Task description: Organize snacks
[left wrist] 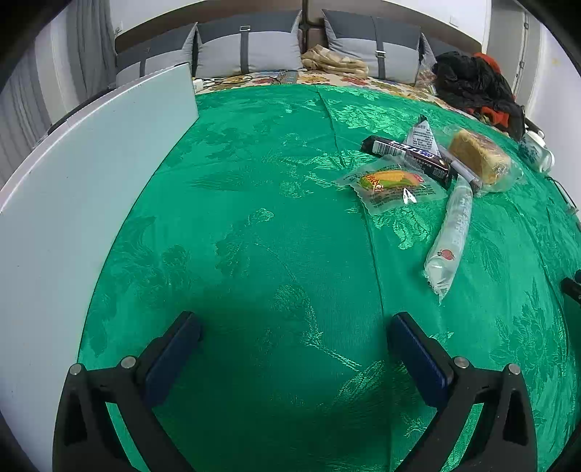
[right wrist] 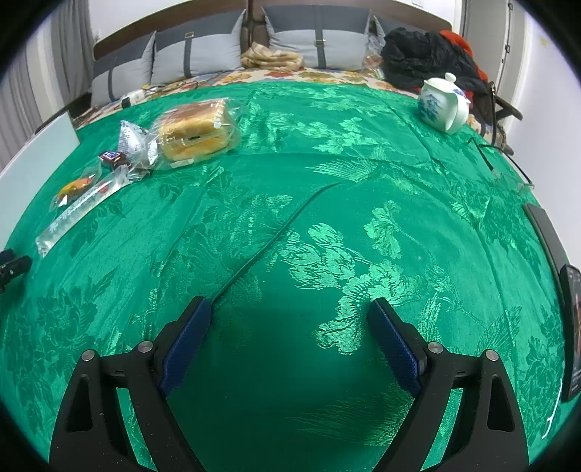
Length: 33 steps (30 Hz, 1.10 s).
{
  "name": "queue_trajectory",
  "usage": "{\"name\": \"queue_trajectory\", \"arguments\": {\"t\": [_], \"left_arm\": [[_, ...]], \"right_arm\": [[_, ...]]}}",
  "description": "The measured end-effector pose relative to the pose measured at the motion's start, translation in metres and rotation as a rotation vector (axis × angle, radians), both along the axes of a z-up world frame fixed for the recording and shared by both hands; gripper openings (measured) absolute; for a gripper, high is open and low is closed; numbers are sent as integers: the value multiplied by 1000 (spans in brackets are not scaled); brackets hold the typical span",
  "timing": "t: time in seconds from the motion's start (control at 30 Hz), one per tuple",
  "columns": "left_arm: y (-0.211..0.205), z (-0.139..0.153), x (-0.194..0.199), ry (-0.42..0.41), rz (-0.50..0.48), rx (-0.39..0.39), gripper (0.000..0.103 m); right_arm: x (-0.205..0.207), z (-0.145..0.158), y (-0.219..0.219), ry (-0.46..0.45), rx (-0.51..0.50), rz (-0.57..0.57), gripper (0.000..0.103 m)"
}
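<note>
One long stick packet (left wrist: 450, 232) lies pointing away.

Cloth: green floral tablecloth (right wrist: 326, 152) over the desk
Teapot: white-and-blue teapot (right wrist: 441, 105), far right
Board: white board (left wrist: 90, 174), left
Behind: grey cushions (left wrist: 250, 51)

Green brocade cloth (right wrist: 326, 152) covers the counter; grey cushions (right wrist: 203, 54) line a dark headboard (left wrist: 399, 7) at twelve o'clock, white walls (right wrist: 544, 72) at two, curtains (left wrist: 90, 43) at ten.

Bright even light, sheen on cloth, fisheye-warped dark corners, sharp
</note>
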State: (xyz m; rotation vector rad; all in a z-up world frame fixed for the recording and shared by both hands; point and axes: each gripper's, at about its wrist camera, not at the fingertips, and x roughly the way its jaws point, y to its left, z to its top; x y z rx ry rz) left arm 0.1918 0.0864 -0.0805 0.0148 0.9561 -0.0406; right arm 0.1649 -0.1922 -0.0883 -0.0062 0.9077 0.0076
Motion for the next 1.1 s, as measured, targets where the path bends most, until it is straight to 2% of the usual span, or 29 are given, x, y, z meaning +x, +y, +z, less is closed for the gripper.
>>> {"name": "queue_trajectory", "arguments": {"t": [0.1,0.13,0.17,0.23,0.3,0.33,0.4,0.43,0.53,0.6,0.67,0.77,0.8,0.83,0.87,0.9,0.97,1.1], "left_arm": [[9,1,5,16,-70,23,103],[17,1,3,-5,-53,26,103],[28,0,3,-5,-29,-25,103],[35,-1,4,-5,20,-16,103],[34,-2,4,-5,23,-10,103],[34,-2,4,-5,23,-11,103],[35,-3,3,-6,23,-13,103],[35,-2,3,-6,23,-13,103],[35,-2,3,-6,23,-12,103],[35,-2,3,-6,23,-11,103],[36,-2,3,-6,24,-12,103],[35,-2,3,-6,23,-13,103],[35,-2,3,-5,23,-12,103],[35,-2,3,-6,23,-13,103],[35,-2,3,-6,23,-14,103],[35,-2,3,-6,23,-14,103],[35,-3,4,-6,24,-14,103],[36,-3,3,-5,24,-13,103]], "right_arm": [[0,0,0,0,1,0,91],[0,0,0,0,2,0,92],[0,-1,0,0,4,1,92],[0,-1,0,0,4,0,92],[1,-1,0,0,2,-3,92],[4,-1,2,19,-2,-18,91],[15,4,9,115,1,-63,90],[22,11,19,146,81,-72,90],[40,29,59,164,322,-43,90],[61,33,101,218,423,11,90],[81,31,136,275,458,51,89],[106,21,180,329,374,39,87],[111,17,189,337,353,34,82],[113,12,197,352,326,36,70],[112,15,205,317,245,37,36],[111,15,211,319,183,45,33],[104,13,211,306,159,83,26],[82,13,190,343,95,195,18]]}}
